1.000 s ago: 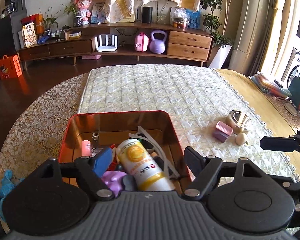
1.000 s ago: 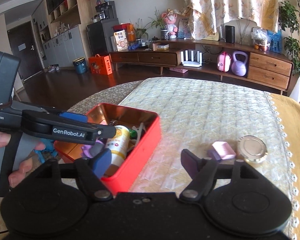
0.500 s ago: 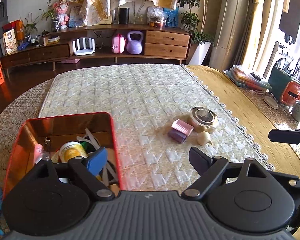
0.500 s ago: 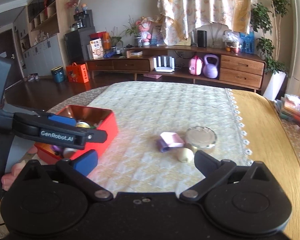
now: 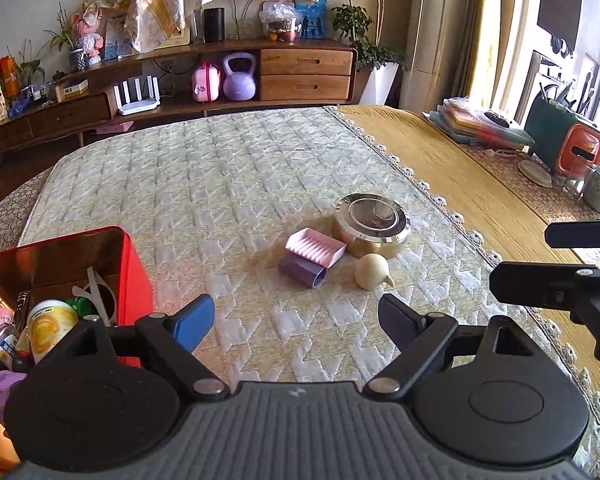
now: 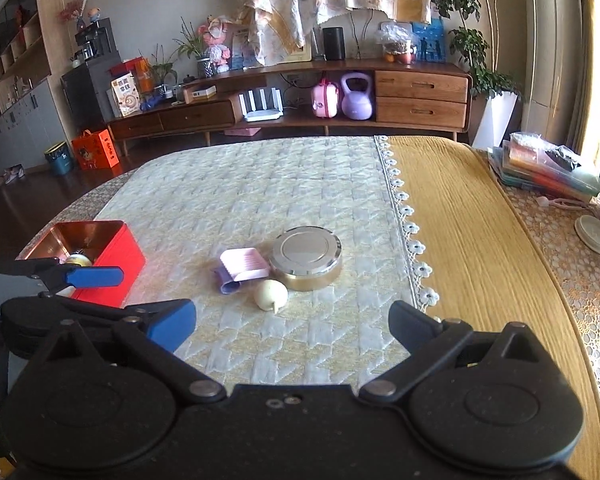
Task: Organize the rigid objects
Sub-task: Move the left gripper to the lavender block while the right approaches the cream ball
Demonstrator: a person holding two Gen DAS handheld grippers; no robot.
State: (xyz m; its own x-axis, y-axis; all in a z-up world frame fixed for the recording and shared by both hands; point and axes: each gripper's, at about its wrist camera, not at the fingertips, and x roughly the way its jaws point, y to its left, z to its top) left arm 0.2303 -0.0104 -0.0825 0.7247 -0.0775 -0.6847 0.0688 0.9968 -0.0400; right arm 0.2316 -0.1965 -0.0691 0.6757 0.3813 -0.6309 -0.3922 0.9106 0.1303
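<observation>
Three loose items lie together on the quilted mat: a round gold tin point(image 5: 370, 224) point(image 6: 306, 258), a pink ribbed piece on a purple block point(image 5: 314, 254) point(image 6: 244, 266), and a small cream pear-shaped thing point(image 5: 372, 272) point(image 6: 271, 295). My left gripper point(image 5: 296, 320) is open and empty, short of them and slightly left. My right gripper point(image 6: 292, 326) is open wide and empty, with the cream thing just beyond its gap. A red tin box point(image 5: 136, 276) point(image 6: 112, 268) at the left holds a yellow can point(image 5: 50, 328) and other small items.
The right gripper point(image 5: 522, 258) reaches in from the right edge of the left wrist view. A blue pad point(image 6: 94, 276) of the left gripper shows beside the red tin. A yellow runner point(image 6: 460, 240) borders the mat; folders point(image 6: 540, 168) and a round lid point(image 6: 594, 234) lie far right.
Both views have swung right, from the red tin to the three loose items, and come lower. The red tin has slid to the left edge. Both grippers' jaws stand wider than before.
</observation>
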